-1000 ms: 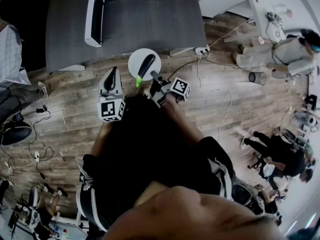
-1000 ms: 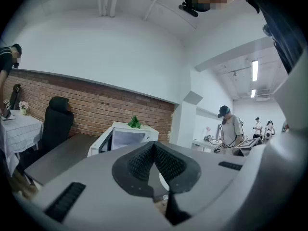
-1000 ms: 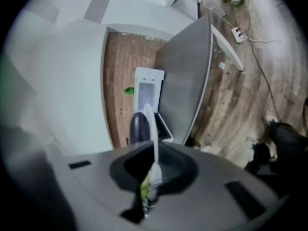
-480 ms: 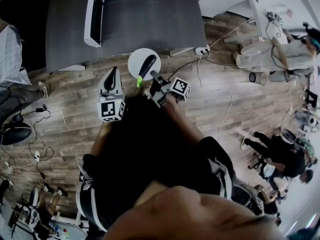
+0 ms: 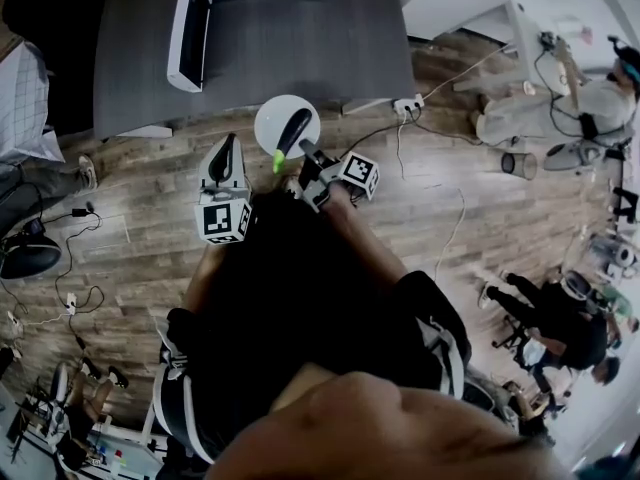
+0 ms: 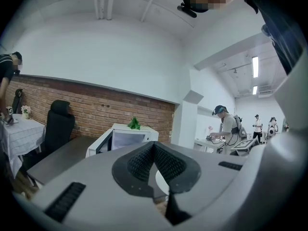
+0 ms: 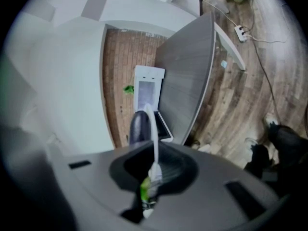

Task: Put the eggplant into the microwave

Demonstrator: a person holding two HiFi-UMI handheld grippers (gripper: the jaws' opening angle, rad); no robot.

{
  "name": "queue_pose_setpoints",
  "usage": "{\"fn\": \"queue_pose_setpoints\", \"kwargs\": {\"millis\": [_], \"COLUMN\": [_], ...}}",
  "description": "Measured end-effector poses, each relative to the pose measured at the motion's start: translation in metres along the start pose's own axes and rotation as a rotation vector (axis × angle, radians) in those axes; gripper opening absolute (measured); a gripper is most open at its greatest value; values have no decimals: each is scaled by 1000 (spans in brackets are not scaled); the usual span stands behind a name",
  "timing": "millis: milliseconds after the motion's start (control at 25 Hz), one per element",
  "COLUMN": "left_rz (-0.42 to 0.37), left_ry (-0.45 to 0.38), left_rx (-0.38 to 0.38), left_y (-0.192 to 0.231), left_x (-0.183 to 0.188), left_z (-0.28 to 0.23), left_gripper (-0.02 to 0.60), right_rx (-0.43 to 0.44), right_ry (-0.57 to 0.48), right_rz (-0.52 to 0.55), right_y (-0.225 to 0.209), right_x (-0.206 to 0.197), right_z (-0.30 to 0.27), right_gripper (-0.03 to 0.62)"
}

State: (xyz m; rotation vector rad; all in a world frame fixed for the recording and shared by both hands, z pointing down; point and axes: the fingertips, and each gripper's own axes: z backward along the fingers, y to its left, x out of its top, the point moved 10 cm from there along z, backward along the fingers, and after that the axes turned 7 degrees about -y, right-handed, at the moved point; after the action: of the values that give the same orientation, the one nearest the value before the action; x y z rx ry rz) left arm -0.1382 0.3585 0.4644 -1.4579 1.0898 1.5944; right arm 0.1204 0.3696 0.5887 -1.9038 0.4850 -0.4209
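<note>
Closest in, the right gripper (image 5: 305, 153) has its jaws clamped tight on the rim of a white plate (image 5: 265, 118). Its own view shows that rim edge-on between the pads. The eggplant (image 5: 295, 128) lies loose on the plate, green stem end toward the jaws and the dark body pointing away. The left gripper (image 5: 224, 143) sits beside it with its pads pressed together on nothing. The plate hangs over the floor, just short of the table (image 5: 300, 48), and the microwave (image 5: 190, 28) is at the table's far end with its door swung open. My guess on handling: the eggplant looks smooth and rounded, so it could roll or slide if the plate tips, and a plate pinched at one edge wants to droop on the far side. It's probably light, though, so the rim grip should cope if kept level. If you grabbed the eggplant itself, I'd go for the thick middle, not the stem cap.
</note>
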Motion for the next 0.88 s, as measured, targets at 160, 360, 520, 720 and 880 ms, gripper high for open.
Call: {"fn": "queue_pose_setpoints", "kwargs": {"millis": [160,360,520,720,880], "left_rz": [-11,-16,-30,-15,-6], "left_ry": [-5,-9,-19,-21,-26], "left_rx": [32,70,75,85,87], "left_y": [-5,-21,-33,-37,-32], "left_x": [0,1,1,3,-2], "left_z": [-1,-2,-4,-7,-20], "left_gripper": [34,34,34,34,34], "right_rx": [1,-2,3,-4,-5], "right_ry": [15,52,72,77,82], "right_rz": [8,16,33,34,38], "right_y": [-1,-2,-1,0,2], "right_x": [11,23,34,39,42], "right_z": [-1,-2,-2,-1,-9], "right_gripper": [38,37,38,37,38]}}
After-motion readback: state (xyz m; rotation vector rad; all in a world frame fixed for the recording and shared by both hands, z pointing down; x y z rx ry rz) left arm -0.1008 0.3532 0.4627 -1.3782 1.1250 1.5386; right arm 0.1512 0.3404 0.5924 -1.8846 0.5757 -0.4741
